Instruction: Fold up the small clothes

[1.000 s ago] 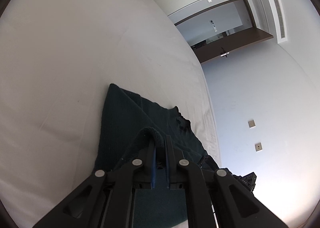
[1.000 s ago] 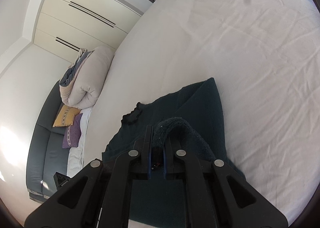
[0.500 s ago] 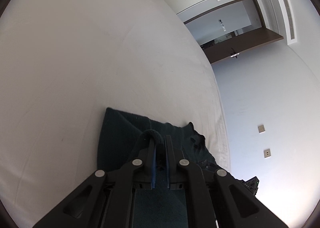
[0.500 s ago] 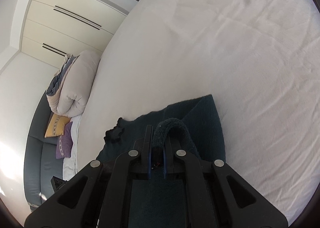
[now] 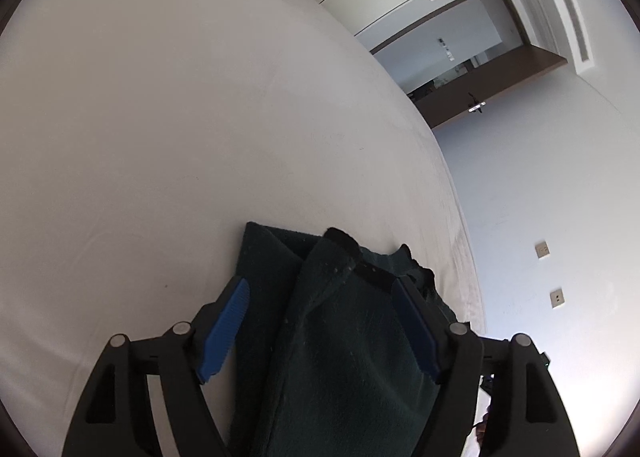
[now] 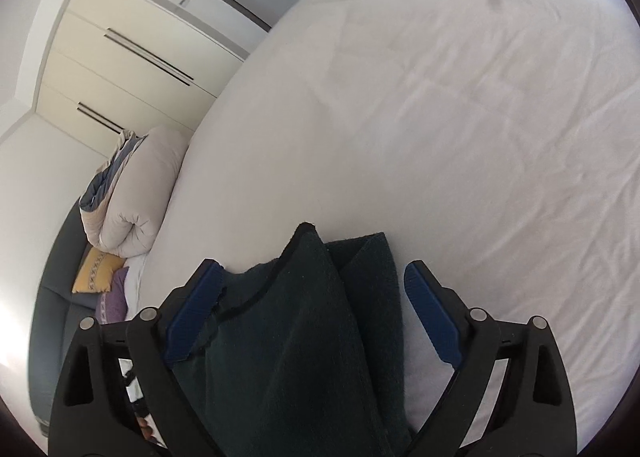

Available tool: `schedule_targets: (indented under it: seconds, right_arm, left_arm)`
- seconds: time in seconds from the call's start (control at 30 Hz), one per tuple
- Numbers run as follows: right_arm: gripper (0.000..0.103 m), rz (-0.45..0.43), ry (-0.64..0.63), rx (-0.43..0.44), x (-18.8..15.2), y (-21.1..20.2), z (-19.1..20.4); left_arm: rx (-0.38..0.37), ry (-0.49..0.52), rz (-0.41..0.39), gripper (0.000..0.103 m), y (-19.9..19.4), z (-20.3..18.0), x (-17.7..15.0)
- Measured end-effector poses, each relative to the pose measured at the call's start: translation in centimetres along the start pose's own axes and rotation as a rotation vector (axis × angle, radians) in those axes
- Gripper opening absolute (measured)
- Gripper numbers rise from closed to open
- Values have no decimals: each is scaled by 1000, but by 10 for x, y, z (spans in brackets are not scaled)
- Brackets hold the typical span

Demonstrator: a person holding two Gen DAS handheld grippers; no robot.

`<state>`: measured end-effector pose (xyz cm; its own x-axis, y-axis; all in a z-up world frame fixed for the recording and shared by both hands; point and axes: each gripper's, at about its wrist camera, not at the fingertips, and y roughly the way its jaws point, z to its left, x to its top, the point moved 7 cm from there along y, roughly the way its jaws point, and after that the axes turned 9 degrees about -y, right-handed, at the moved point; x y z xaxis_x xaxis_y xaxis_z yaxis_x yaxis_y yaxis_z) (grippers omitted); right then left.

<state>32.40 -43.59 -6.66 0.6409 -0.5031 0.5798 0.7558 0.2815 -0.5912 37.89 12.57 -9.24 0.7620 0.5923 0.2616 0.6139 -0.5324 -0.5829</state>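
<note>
The dark green garment (image 5: 344, 337) lies folded on the white bed (image 5: 160, 117), near its edge; the left gripper (image 5: 320, 301) has its blue-padded fingers (image 5: 224, 329) spread wide to either side of the cloth, gripping nothing; the right gripper (image 6: 312, 285) likewise stands with fingers (image 6: 430, 317) spread apart over the garment (image 6: 304, 337); a rolled duvet (image 6: 132, 193) rests beside the bed; no writing is legible.

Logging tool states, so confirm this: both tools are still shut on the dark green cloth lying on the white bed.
Not so. Both tools are open: the left tool in the left wrist view and the right tool in the right wrist view each show spread jaws. The cloth lies loose between them on the bed.
</note>
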Motion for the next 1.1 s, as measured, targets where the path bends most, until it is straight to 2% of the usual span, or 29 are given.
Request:
schedule_targets:
  seconds: [0.17, 0.3, 0.4, 0.47, 0.53, 0.6, 0.67, 0.73, 0.77, 0.93, 1.1]
  right_arm:
    - [93, 39, -166, -41, -22, -18, 21]
    - [90, 80, -317, -98, -39, -22, 36]
    - [87, 101, -332, -91, -45, -22, 37]
    - [86, 108, -342, -94, -47, -18, 37]
    - [83, 108, -336, -108, -47, -16, 33]
    - [81, 97, -321, -113, -47, -18, 27]
    - [81, 95, -327, -128, -49, -19, 20]
    - [74, 111, -331, -132, -51, -18, 16]
    - [72, 114, -333, -135, -52, -18, 14]
    - [69, 84, -339, -127, -40, -18, 14]
    - [65, 116, -374, -134, -30, 12, 24]
  left_arm:
    - [54, 89, -10, 75, -17, 2, -26]
    - [81, 114, 4, 75, -16, 9, -32]
    - [103, 175, -3, 75, -12, 3, -28]
    - [139, 209, 23, 75, -2, 0, -30]
    - [170, 226, 31, 72, 3, 1, -32]
    - [167, 228, 32, 70, 4, 4, -36]
    - [170, 221, 39, 63, 7, 11, -41]
    - [181, 217, 36, 54, 7, 16, -41]
    - [191, 217, 29, 53, 6, 16, -39]
    - [230, 285, -33, 53, 4, -3, -23]
    - [306, 352, 4, 58, 33, -11, -17]
